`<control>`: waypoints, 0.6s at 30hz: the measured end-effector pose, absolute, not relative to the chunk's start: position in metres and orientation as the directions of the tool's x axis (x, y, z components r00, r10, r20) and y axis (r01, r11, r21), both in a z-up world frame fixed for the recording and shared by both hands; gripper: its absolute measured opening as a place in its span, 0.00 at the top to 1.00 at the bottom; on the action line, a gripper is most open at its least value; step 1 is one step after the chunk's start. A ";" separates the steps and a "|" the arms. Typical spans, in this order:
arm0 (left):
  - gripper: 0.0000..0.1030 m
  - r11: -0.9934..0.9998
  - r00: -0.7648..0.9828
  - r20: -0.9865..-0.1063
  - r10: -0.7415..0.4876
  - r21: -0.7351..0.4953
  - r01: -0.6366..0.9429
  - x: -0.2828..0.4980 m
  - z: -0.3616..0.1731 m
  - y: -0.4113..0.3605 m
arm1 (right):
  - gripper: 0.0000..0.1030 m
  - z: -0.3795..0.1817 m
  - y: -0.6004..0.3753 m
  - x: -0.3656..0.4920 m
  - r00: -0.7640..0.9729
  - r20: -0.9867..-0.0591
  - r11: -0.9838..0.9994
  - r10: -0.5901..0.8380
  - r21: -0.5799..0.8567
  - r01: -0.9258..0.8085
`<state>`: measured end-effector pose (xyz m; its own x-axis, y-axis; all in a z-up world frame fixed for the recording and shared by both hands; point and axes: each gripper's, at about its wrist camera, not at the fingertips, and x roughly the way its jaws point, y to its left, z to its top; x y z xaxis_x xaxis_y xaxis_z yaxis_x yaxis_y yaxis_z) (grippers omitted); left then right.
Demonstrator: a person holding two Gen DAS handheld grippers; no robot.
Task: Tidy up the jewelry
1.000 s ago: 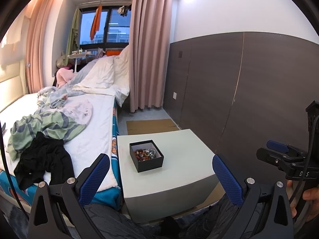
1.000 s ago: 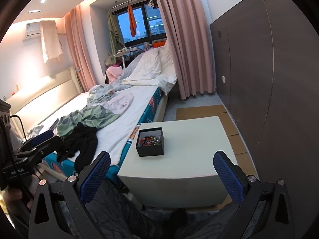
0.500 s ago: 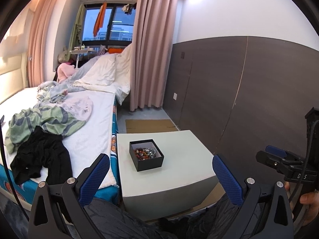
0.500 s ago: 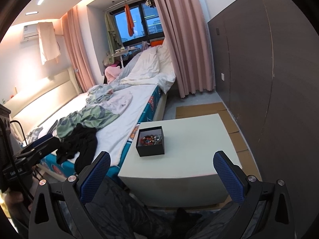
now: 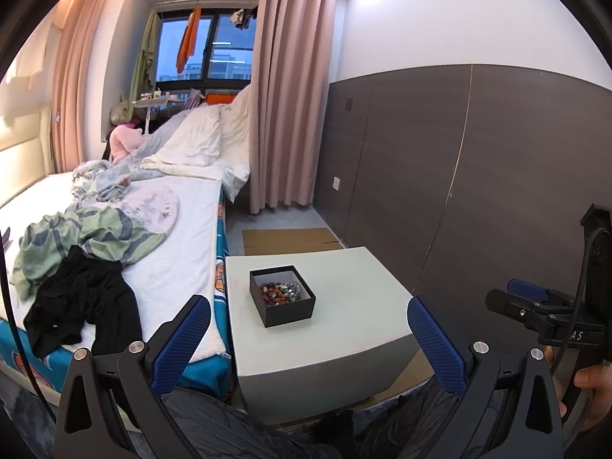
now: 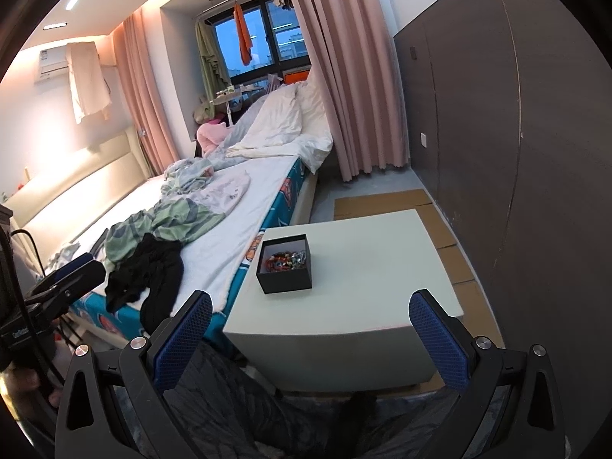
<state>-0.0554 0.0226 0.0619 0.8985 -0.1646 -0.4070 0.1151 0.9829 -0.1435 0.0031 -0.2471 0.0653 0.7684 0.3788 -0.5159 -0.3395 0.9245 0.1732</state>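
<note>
A small open black box holding a heap of mixed jewelry stands on a pale low table. The box also shows in the right wrist view, with the jewelry inside, on the table. My left gripper is open and empty, held back from the table's near edge. My right gripper is open and empty, also short of the table. Each gripper shows at the edge of the other's view: the right one, the left one.
A bed with rumpled clothes, including a black garment, runs along the table's left side. A dark panelled wall stands to the right. Flattened cardboard lies on the floor behind the table. My legs are below the grippers.
Both grippers have drifted slightly closer and higher, so the table and box sit a bit lower in view. Both stay open and empty.
</note>
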 end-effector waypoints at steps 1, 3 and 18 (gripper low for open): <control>0.01 0.982 0.899 -0.404 -0.167 -0.145 0.117 -0.055 0.062 0.023 | 0.00 0.066 -0.247 0.003 0.770 -0.517 0.926 0.375 0.173 -0.335; 0.01 0.980 0.899 -0.399 -0.179 -0.157 0.125 -0.056 0.062 0.024 | 0.00 0.067 -0.248 0.002 0.769 -0.521 0.928 0.371 0.174 -0.330; 0.01 0.988 0.898 -0.413 -0.149 -0.104 0.116 -0.061 0.054 0.012 | 0.00 0.062 -0.257 -0.003 0.764 -0.522 0.925 0.379 0.209 -0.317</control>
